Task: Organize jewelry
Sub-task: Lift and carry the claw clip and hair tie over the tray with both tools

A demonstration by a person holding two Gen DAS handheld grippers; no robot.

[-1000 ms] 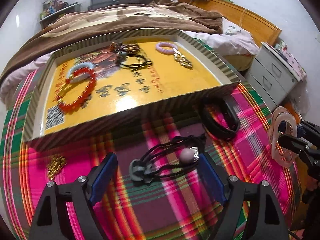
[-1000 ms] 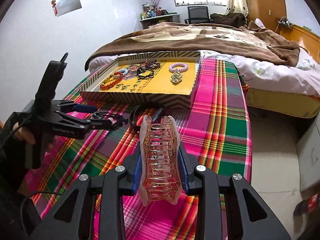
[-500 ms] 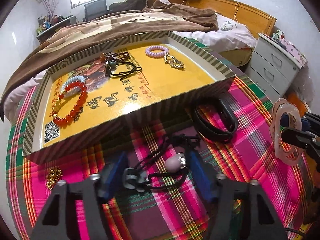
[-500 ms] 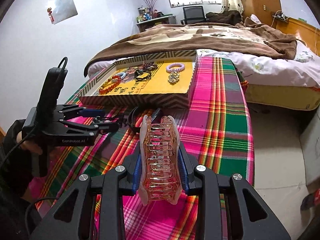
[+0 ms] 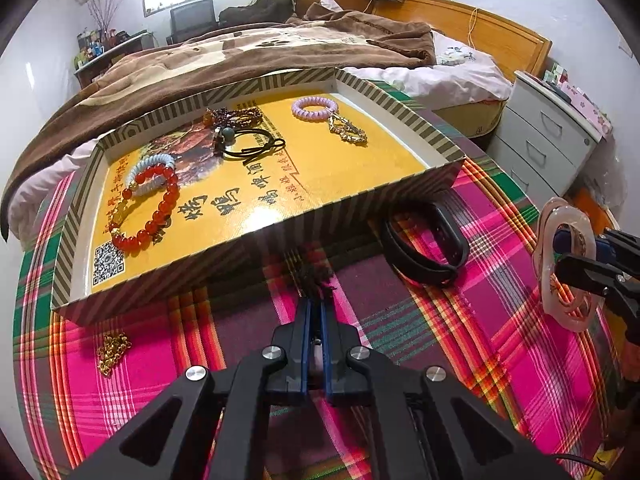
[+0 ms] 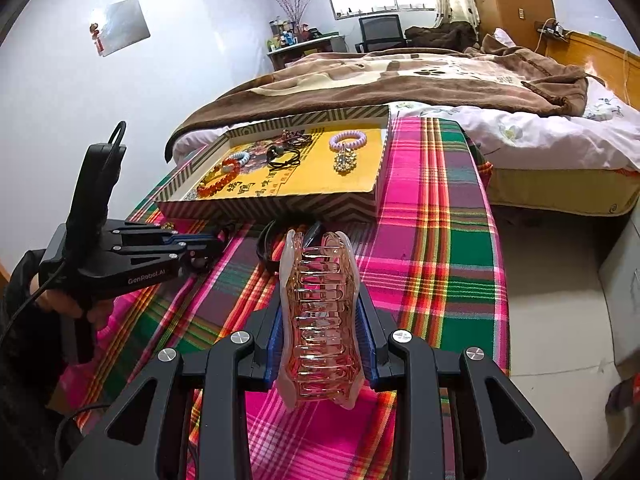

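Observation:
My left gripper (image 5: 315,304) is shut on a black cord tie (image 5: 314,280); a frayed tuft of cord sticks out past the tips and a pale bead shows between the pads. It hangs just above the plaid cloth, in front of the striped tray (image 5: 360,216) with the yellow floor. My right gripper (image 6: 320,292) is shut on a clear pink claw clip (image 6: 318,320), held upright over the cloth; the clip (image 5: 564,264) also shows at the right edge of the left wrist view. The left gripper (image 6: 212,240) sits left of the clip there.
In the tray lie a red bead bracelet (image 5: 160,208), a pale blue one (image 5: 148,164), a black hair tie (image 5: 252,144), a purple coil band (image 5: 314,107) and a gold piece (image 5: 348,130). A black wristband (image 5: 424,240) and a gold chain (image 5: 112,350) lie on the cloth. The bed stands behind, drawers to the right.
My left gripper's jaws closed from wide open onto the black cord tie, bunching it between the pads. The right gripper kept still with the claw clip.

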